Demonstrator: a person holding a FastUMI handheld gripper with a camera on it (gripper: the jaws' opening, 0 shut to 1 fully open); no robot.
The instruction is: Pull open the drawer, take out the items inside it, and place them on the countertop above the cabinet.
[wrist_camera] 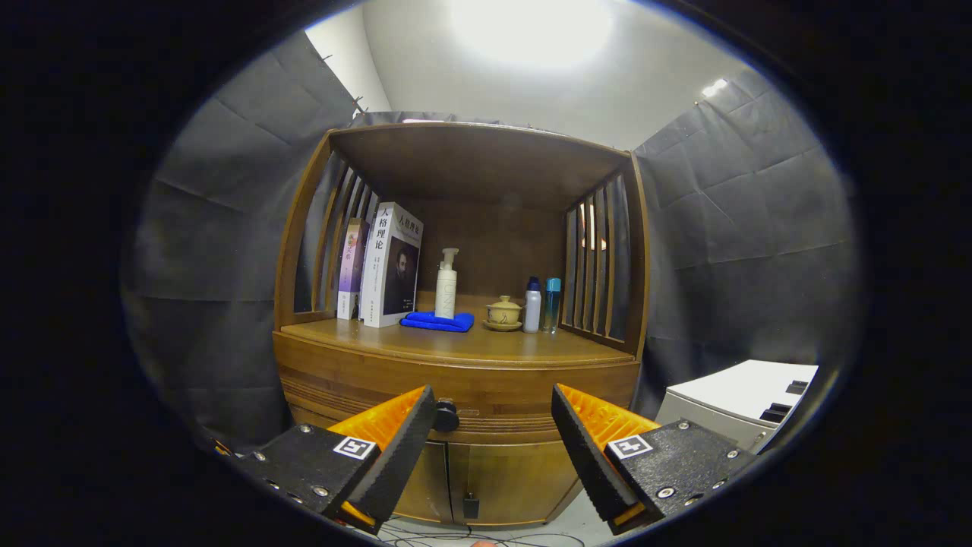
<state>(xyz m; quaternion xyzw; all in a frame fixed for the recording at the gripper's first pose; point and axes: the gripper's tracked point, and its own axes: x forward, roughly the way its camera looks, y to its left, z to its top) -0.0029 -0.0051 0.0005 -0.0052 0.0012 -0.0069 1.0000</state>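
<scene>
A wooden cabinet [456, 380] stands ahead of me with its drawer [501, 395] closed. The drawer's dark round knob [446, 416] sits just beside my left fingertip. My gripper [493, 416] is open, with nothing between its fingers, a short way in front of the drawer front. The countertop [471, 342] above the drawer carries two upright books [383, 266], a white pump bottle [446, 285] standing on a folded blue cloth [438, 321], a small lidded teacup on a saucer [503, 312], and two small bottles [541, 305]. What the drawer holds is hidden.
Slatted wooden side panels [596, 258] and a wooden top enclose the shelf space. Two lower cabinet doors [486, 479] sit under the drawer. A white box-like unit [740, 403] stands to the right of the cabinet. Cables lie on the floor below.
</scene>
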